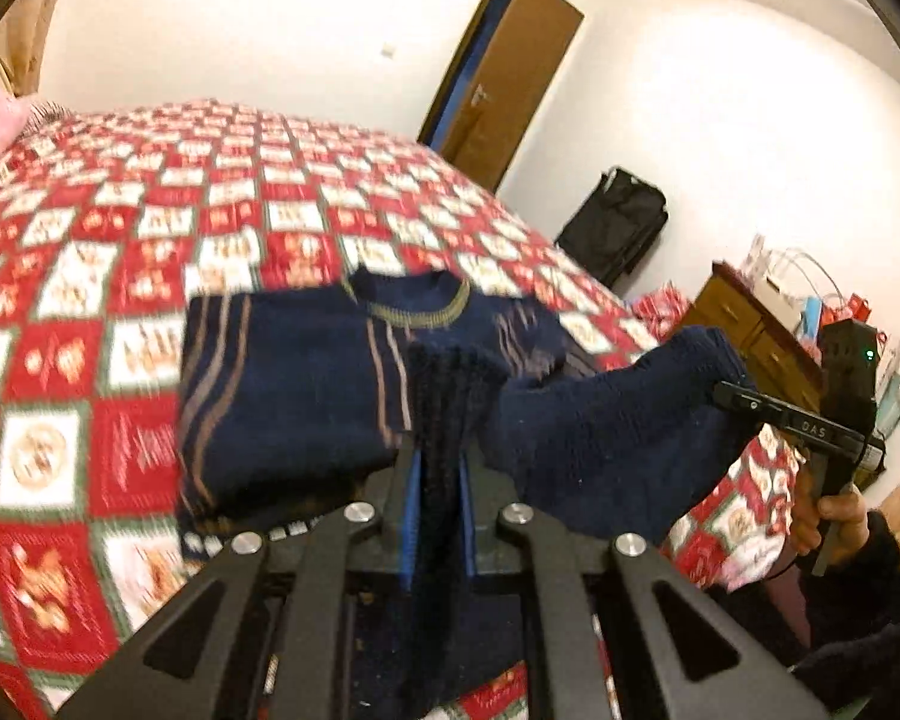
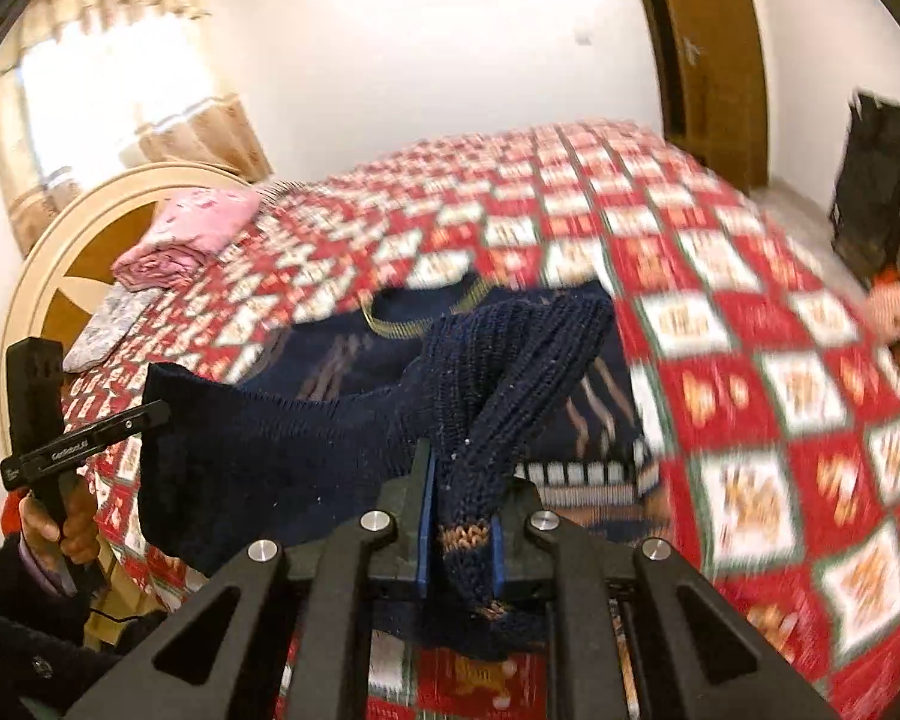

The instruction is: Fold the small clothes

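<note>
A navy knitted sweater (image 1: 294,372) with thin tan stripes and an olive-trimmed collar lies on the red-and-white checked quilt (image 1: 120,210). My left gripper (image 1: 440,468) is shut on a bunched fold of its ribbed lower edge. My right gripper (image 2: 462,498) is shut on the ribbed hem where an orange band shows. Between the two, the dark knit hangs lifted above the quilt. In the left wrist view the right gripper (image 1: 727,391) comes in from the right with its tips in the cloth. In the right wrist view the left gripper (image 2: 163,409) enters from the left the same way.
Folded pink clothes (image 2: 192,234) and a grey piece lie by the cream headboard (image 2: 60,252). A black bag (image 1: 618,228) stands against the wall beyond the bed, next to a wooden dresser (image 1: 750,318) with bags on it. A brown door (image 1: 504,78) stands behind. A hand (image 1: 834,516) grips each handle.
</note>
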`<action>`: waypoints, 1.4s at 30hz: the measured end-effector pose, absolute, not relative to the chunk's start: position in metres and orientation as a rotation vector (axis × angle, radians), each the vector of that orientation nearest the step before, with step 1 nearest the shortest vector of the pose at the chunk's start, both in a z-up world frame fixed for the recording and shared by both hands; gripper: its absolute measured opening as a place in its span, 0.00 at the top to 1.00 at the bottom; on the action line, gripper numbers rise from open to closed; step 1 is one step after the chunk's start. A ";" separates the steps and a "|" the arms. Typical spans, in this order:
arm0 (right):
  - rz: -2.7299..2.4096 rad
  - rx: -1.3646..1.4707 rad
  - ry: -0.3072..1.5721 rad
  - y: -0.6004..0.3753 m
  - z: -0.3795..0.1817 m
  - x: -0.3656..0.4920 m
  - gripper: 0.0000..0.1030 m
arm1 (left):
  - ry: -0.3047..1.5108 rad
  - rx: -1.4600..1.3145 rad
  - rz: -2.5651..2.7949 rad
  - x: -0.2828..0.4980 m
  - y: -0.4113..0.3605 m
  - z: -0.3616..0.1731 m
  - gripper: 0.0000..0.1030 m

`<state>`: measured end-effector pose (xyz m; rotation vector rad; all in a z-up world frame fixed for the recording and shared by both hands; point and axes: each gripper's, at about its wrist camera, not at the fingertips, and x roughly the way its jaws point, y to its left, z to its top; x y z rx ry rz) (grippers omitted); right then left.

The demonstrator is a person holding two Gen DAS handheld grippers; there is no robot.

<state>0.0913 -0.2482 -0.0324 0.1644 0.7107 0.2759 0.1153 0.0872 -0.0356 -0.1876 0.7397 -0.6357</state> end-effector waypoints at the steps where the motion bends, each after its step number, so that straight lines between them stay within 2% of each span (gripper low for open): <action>1: 0.281 0.149 0.695 -0.247 -0.024 0.097 0.86 | 0.724 -0.187 -0.633 0.120 0.089 -0.029 0.89; 6: 0.274 0.086 0.647 -0.243 0.005 0.142 0.86 | 0.672 -0.205 -0.577 0.154 0.097 -0.010 0.89; 10: 0.251 0.093 0.648 -0.245 0.002 0.194 0.86 | 0.666 -0.231 -0.520 0.198 0.103 -0.007 0.89; 15: 0.189 0.089 0.685 -0.242 -0.040 0.267 0.86 | 0.694 -0.199 -0.381 0.254 0.098 -0.026 0.89; 18: 0.166 0.073 0.780 -0.237 -0.091 0.304 0.86 | 0.777 -0.212 -0.306 0.290 0.099 -0.055 0.89; 21: 0.143 0.016 0.896 -0.234 -0.136 0.325 0.84 | 0.838 -0.192 -0.335 0.293 0.091 -0.072 0.89; 26: 0.158 0.052 0.924 -0.243 -0.134 0.324 0.78 | 0.893 -0.144 -0.431 0.278 0.079 -0.079 0.87; 29: 0.193 0.163 0.965 -0.251 -0.133 0.327 0.78 | 0.947 -0.178 -0.508 0.274 0.078 -0.086 0.72; 31: 0.224 0.265 0.968 -0.260 -0.133 0.326 0.73 | 0.993 -0.150 -0.535 0.275 0.071 -0.095 0.40; 33: 0.239 0.336 0.968 -0.265 -0.134 0.329 0.66 | 1.022 -0.091 -0.508 0.279 0.063 -0.105 0.31; 39: 0.264 0.385 0.997 -0.261 -0.141 0.339 0.61 | 1.100 -0.151 -0.458 0.297 0.063 -0.119 0.31; 41: 0.260 0.388 1.008 -0.261 -0.144 0.344 0.61 | 1.128 -0.152 -0.463 0.303 0.059 -0.121 0.35; 42: 0.256 0.359 1.011 -0.258 -0.144 0.345 0.63 | 1.136 -0.144 -0.457 0.306 0.057 -0.122 0.48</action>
